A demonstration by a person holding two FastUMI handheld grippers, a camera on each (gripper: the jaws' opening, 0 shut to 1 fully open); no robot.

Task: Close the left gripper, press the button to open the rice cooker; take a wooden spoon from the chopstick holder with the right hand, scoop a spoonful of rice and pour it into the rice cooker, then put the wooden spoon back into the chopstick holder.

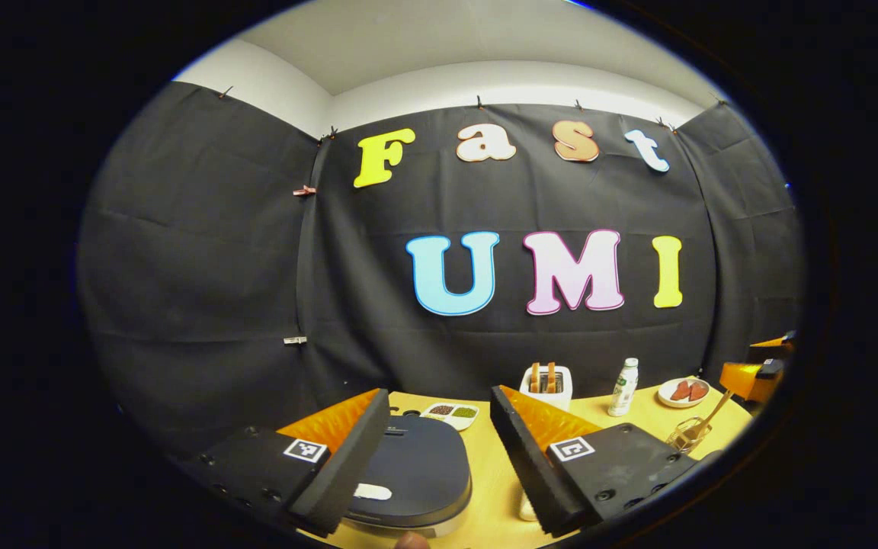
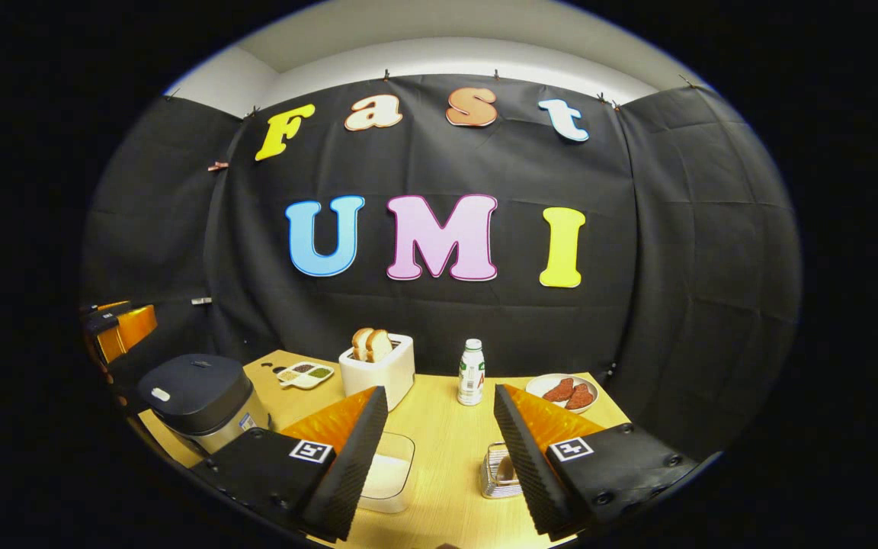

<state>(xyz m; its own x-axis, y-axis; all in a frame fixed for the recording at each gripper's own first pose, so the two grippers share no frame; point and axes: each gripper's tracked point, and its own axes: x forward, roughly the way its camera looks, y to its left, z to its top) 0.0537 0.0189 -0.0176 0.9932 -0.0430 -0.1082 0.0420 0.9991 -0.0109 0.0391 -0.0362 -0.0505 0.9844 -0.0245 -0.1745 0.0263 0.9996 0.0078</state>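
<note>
Left gripper (image 1: 439,435) hangs spread wide over the rice cooker (image 1: 416,473), whose lid is down — its pale button (image 1: 372,492) faces up, untouched. Right gripper (image 2: 439,431) is likewise released above the table (image 2: 439,427), between a rice box (image 2: 387,473) and the chopstick holder (image 2: 501,471). The bottle (image 2: 471,374) label is too small to read.

Both views face back wall; share toaster (image 1: 546,383), table (image 2: 439,450).
</note>
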